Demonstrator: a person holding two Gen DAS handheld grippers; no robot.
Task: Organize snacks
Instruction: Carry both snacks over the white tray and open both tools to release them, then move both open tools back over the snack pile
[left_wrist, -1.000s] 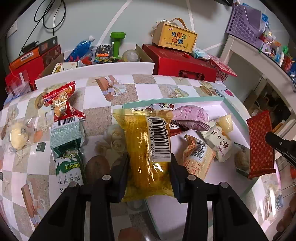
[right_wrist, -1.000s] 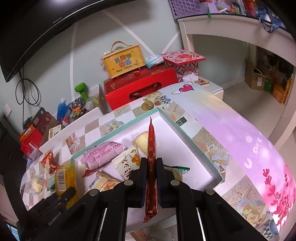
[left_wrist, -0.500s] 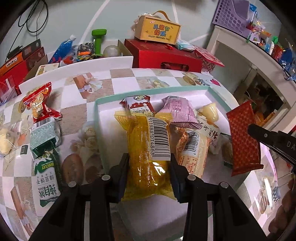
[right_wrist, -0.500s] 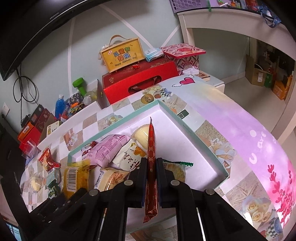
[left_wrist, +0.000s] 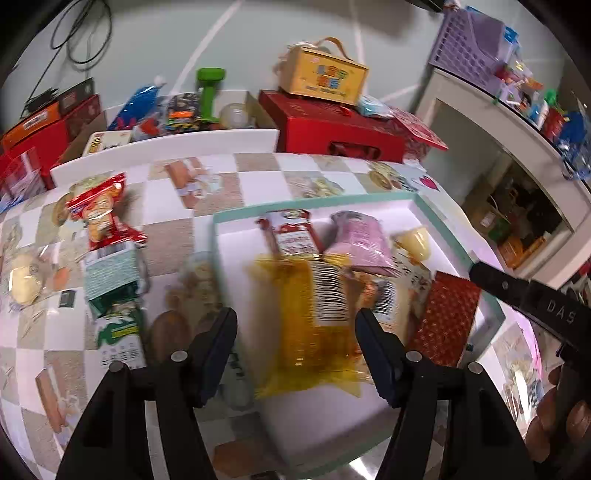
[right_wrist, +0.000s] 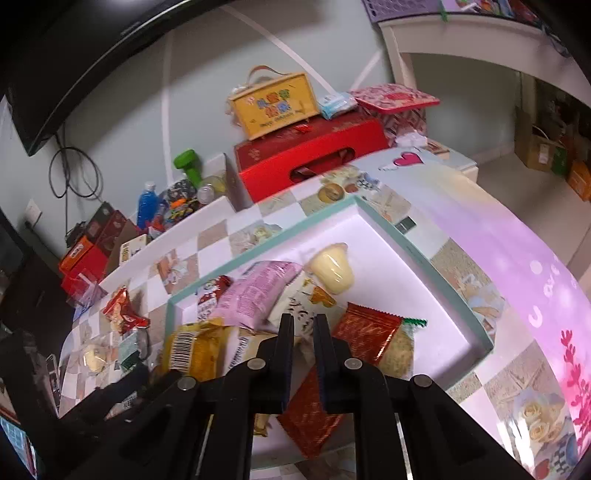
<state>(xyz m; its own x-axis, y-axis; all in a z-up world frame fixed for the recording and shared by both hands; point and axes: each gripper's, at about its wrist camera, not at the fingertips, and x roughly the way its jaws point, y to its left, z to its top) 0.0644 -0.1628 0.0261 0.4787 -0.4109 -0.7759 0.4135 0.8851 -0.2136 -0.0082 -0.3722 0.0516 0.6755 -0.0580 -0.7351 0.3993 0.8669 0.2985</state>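
A white tray with a teal rim (left_wrist: 458, 243) (right_wrist: 436, 269) holds several snacks. My left gripper (left_wrist: 295, 325) is open, its fingers either side of a yellow packet (left_wrist: 314, 317) with a barcode that lies in the tray; it also shows in the right wrist view (right_wrist: 192, 350). My right gripper (right_wrist: 303, 325) stands slightly open and holds nothing. A red patterned packet (right_wrist: 354, 343) (left_wrist: 443, 321) lies flat in the tray under and right of its fingers. A pink packet (right_wrist: 255, 295), a yellow jelly cup (right_wrist: 332, 269) and other packets lie in the tray.
On the checked tablecloth left of the tray lie a red snack bag (left_wrist: 99, 214), a green biscuit pack (left_wrist: 114, 295) and a clear-wrapped pastry (left_wrist: 22, 280). A red box (left_wrist: 332, 125) with a yellow case (left_wrist: 325, 77) stands behind the table. A white shelf (left_wrist: 517, 122) is at right.
My left gripper opened and let go of the yellow packet, which now lies in the tray. My right gripper let go of the red packet, which fell flat into the tray.
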